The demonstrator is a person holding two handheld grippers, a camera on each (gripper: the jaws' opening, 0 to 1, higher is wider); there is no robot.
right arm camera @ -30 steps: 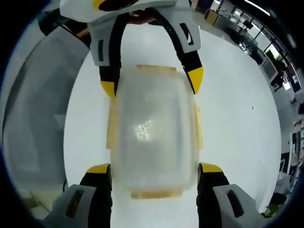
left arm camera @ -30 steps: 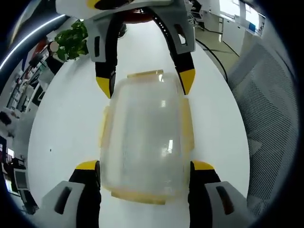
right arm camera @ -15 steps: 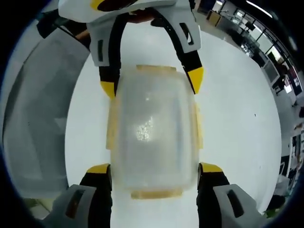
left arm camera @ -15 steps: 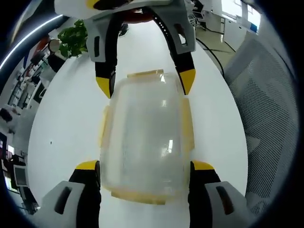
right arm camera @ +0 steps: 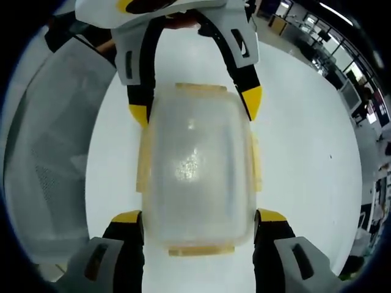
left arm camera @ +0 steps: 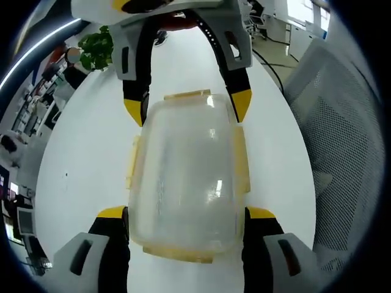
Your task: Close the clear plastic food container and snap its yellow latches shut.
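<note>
The clear plastic container (left arm camera: 183, 171) with its lid on lies lengthwise over the white table (left arm camera: 79, 159). Pale yellow latches (left arm camera: 242, 160) run along its sides and ends; I cannot tell whether they are snapped down. My left gripper (left arm camera: 186, 213) clasps the near end, its yellow-tipped jaws pressed against both sides. The right gripper (left arm camera: 186, 107) clasps the far end in the same way. In the right gripper view the container (right arm camera: 195, 171) is seen from the other end, with the right gripper (right arm camera: 198, 217) near, the left gripper (right arm camera: 195, 107) far, and a side latch (right arm camera: 142, 165).
A grey mesh chair (left arm camera: 348, 134) stands by the table's edge, seen again as the chair (right arm camera: 43, 152) in the right gripper view. A green plant (left arm camera: 95, 52) sits at the far end of the table. Office desks fill the background beyond the table (right arm camera: 305, 152).
The background has drifted a little in both views, so the cameras have moved. Container and both grippers keep the same hold and the same places relative to each other.
</note>
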